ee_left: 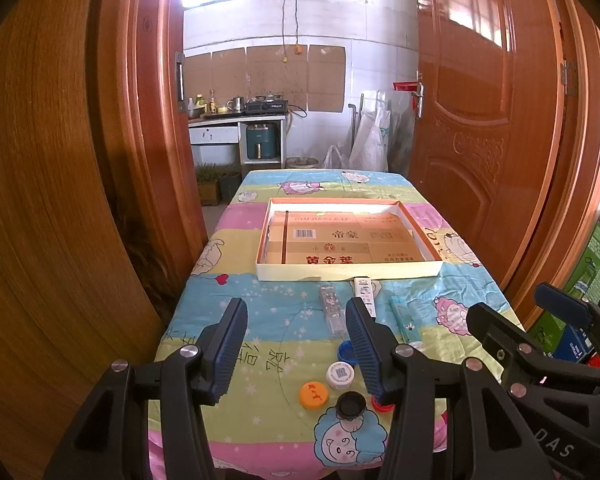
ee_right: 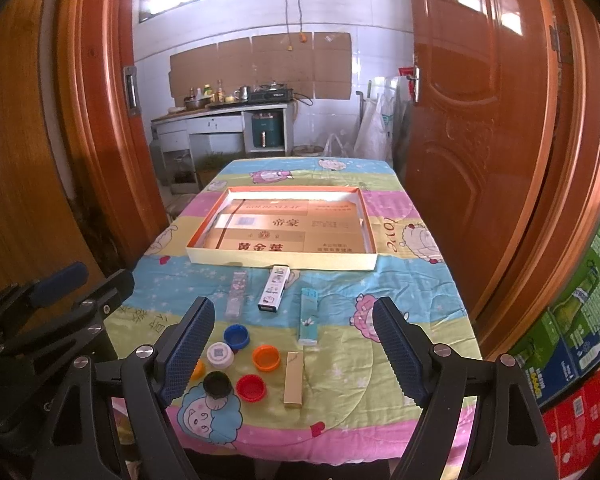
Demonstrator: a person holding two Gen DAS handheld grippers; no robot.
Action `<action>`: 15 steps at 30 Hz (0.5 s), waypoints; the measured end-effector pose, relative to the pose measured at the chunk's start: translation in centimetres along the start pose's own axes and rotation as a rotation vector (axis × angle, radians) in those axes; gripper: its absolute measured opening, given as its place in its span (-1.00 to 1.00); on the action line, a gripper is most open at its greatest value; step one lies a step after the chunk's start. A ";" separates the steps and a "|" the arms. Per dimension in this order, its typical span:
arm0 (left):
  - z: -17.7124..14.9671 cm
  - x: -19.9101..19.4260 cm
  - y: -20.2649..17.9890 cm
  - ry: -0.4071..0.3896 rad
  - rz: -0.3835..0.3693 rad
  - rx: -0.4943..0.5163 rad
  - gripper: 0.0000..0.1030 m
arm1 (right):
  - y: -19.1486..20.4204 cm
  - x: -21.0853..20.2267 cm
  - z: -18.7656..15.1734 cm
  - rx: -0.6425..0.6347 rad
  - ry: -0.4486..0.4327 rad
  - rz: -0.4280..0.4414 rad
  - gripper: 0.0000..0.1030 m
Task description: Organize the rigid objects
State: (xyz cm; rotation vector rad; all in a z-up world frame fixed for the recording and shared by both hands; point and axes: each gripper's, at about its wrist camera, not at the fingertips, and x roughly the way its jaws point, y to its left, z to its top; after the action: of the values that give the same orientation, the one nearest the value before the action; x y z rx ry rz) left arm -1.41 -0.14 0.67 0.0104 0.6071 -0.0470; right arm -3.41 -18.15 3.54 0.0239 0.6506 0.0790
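Here, both grippers hover above the near edge of a table point(ee_right: 380, 280) covered in a cartoon-print cloth, each with its jaws spread wide and holding nothing. The left gripper point(ee_left: 296, 344) sits over the near left part of the cloth; the right gripper point(ee_right: 296, 348) is beside it on the right.

A shallow tray point(ee_right: 204, 254) with a white outer wall and orange rim lies at the table's middle, its floor lined with printed cardboard and nothing loose in it.

Just near of the tray, three slim boxes lie in a row: a clear one point(ee_right: 236, 294) on the left, a white one point(ee_right: 274, 288) in the middle with its far end touching the tray wall, and a teal one point(ee_right: 309, 316) on the right. A gold box point(ee_right: 293, 378) lies nearer still, right of the caps.

The bottle caps cluster at the near left: a blue cap point(ee_right: 236, 337) farthest, a white cap point(ee_right: 220, 354) and an orange cap point(ee_right: 266, 357) in the middle row, a black cap point(ee_right: 217, 385) and a red cap point(ee_right: 251, 387) nearest. A yellow-orange cap point(ee_left: 313, 395) lies left of the white one, mostly hidden behind the left finger in the right view.

Open wooden doors point(ee_right: 472, 120) flank the table, with a kitchen counter point(ee_right: 220, 114) beyond.
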 end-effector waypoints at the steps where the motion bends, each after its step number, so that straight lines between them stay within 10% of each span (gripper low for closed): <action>1: 0.0 0.0 0.0 0.001 0.001 0.000 0.00 | 0.0 0.0 0.0 0.000 0.000 0.000 0.60; 15: -0.1 0.0 0.0 0.000 0.001 0.000 0.00 | 0.0 0.0 0.0 0.001 0.000 0.000 0.60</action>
State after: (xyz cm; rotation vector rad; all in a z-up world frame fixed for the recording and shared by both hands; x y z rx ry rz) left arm -1.49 -0.18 0.61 0.0112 0.6073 -0.0458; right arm -3.41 -18.15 3.51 0.0245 0.6506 0.0792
